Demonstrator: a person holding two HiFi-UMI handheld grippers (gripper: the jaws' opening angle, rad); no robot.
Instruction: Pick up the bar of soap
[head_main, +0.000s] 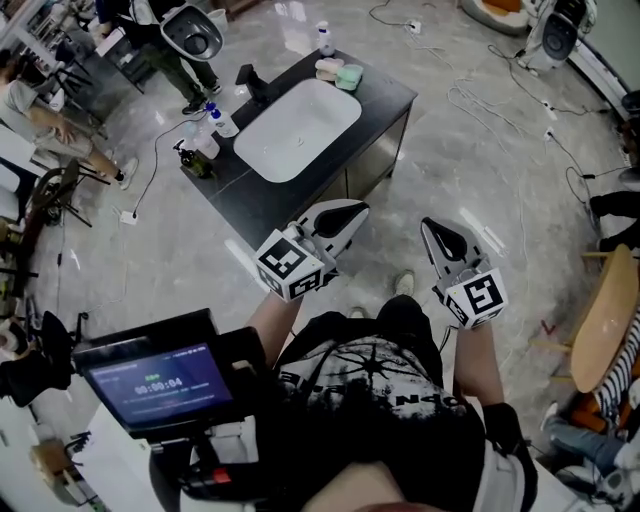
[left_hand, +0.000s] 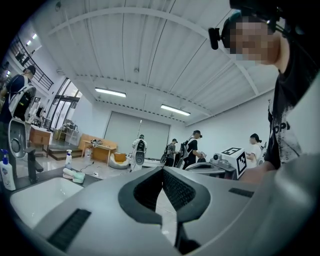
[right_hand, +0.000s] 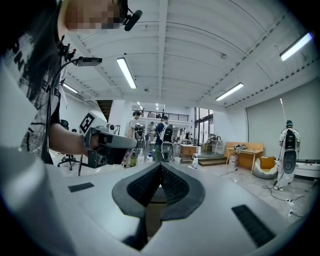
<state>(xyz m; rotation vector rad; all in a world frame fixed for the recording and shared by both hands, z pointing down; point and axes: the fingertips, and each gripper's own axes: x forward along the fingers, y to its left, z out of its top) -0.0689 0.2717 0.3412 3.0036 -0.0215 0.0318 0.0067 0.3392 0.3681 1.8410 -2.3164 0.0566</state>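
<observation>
We are looking down on a wide workshop hall with a pale polished floor (head_main: 470, 170), cables trailing across it, and a black counter (head_main: 385, 100) standing alone with a white sink (head_main: 300, 130) set into it. The person is standing short of the near corner of that counter, holding both tools out level ahead.

The left gripper (head_main: 352, 210) is showing its jaws pressed tight together, ribbed pads meeting, nothing between them. The right gripper (head_main: 430, 228) is doing the same: clenched and empty.

The bar of soap (head_main: 330, 68) is lying at the far end of the counter, beyond the sink, just in front of a spray bottle (head_main: 324, 38). It is pale, and a green piece (head_main: 349, 77) is lying against it; whether that is a second bar or a dish I cannot tell.

Here is what matters. The soap is lying well apart from both sets of jaws, ahead across the whole sink, and the left gripper is pointing somewhat to the right of it. Its long axis seems to be running across the counter's end, though it is small at this range. The left gripper is sitting nearer the counter, so I am judging it the likelier hand, and it is needing to open before anything else.
</observation>
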